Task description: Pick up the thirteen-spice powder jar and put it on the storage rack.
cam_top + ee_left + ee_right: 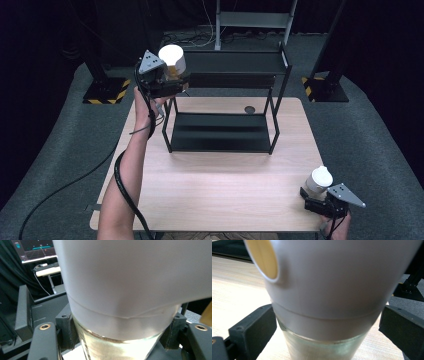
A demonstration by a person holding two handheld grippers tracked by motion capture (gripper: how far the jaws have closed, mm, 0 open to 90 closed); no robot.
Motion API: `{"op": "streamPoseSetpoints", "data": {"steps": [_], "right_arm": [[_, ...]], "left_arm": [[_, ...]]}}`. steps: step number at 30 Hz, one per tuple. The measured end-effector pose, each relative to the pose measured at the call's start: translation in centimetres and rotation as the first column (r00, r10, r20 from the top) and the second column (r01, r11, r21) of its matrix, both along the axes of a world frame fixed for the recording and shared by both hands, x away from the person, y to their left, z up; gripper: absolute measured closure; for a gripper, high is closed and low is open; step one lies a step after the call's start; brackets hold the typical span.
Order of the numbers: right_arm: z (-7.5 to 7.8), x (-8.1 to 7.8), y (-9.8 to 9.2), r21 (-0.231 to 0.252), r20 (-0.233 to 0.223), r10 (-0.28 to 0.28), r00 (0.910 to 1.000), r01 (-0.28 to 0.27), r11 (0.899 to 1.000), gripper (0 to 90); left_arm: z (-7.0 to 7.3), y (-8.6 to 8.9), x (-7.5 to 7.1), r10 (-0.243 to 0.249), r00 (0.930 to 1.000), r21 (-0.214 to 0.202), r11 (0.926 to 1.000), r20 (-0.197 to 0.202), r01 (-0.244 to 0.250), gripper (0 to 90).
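Holding the white-lidded jar (172,61) in my left gripper (167,80), jaws pinching its glass body, I have it at the upper left of the frame, beside the black rack's (225,130) top shelf. Keep it upright, clear the shelf rail, then lower it flat before releasing. My right gripper (320,200) brackets a second jar (318,180) at lower right; whether it presses I cannot tell.

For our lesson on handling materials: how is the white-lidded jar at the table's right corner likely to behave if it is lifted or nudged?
The jar has a clear, glassy body, so it is probably stiff, smooth and breakable if dropped. Its white lid is wider than the body, so it may tip if nudged high. The right gripper has jaws on either side of it; firm contact is unclear.
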State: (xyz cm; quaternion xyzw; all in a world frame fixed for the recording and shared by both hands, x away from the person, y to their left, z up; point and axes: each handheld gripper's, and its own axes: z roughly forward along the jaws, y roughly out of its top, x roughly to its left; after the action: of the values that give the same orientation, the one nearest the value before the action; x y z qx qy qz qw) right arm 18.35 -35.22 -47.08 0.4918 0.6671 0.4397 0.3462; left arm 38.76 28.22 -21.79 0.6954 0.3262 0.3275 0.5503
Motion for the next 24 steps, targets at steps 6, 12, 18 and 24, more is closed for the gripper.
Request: {"op": "streamPoseSetpoints", "data": {"steps": [6, 12, 18, 24], "right_arm": [[0.0, 0.0, 0.0, 0.0, 0.0, 0.001, 1.0, -0.001, 1.0, 0.3], [0.0, 0.0, 0.0, 0.001, 0.001, 0.0, 1.0, 0.0, 1.0, 0.3], [0.0, 0.0, 0.0, 0.001, 0.002, -0.002, 1.0, 0.002, 1.0, 0.3], [0.0, 0.0, 0.0, 0.001, 0.001, -0.001, 1.0, 0.001, 1.0, 0.3]], "left_arm": [[0.3, 0.0, 0.0, 0.001, 1.0, -0.011, 0.9999, 0.008, -0.001, 30.8], [0.8, -0.2, 0.1, 0.011, 0.9998, -0.01, 0.9999, 0.015, -0.011, 30.8], [1.4, -0.5, 0.4, 0.013, 0.9997, -0.011, 0.9999, 0.022, -0.013, 30.8], [2.2, -1.0, 0.8, 0.013, 0.9996, -0.009, 0.9999, 0.025, -0.012, 30.8]]}}
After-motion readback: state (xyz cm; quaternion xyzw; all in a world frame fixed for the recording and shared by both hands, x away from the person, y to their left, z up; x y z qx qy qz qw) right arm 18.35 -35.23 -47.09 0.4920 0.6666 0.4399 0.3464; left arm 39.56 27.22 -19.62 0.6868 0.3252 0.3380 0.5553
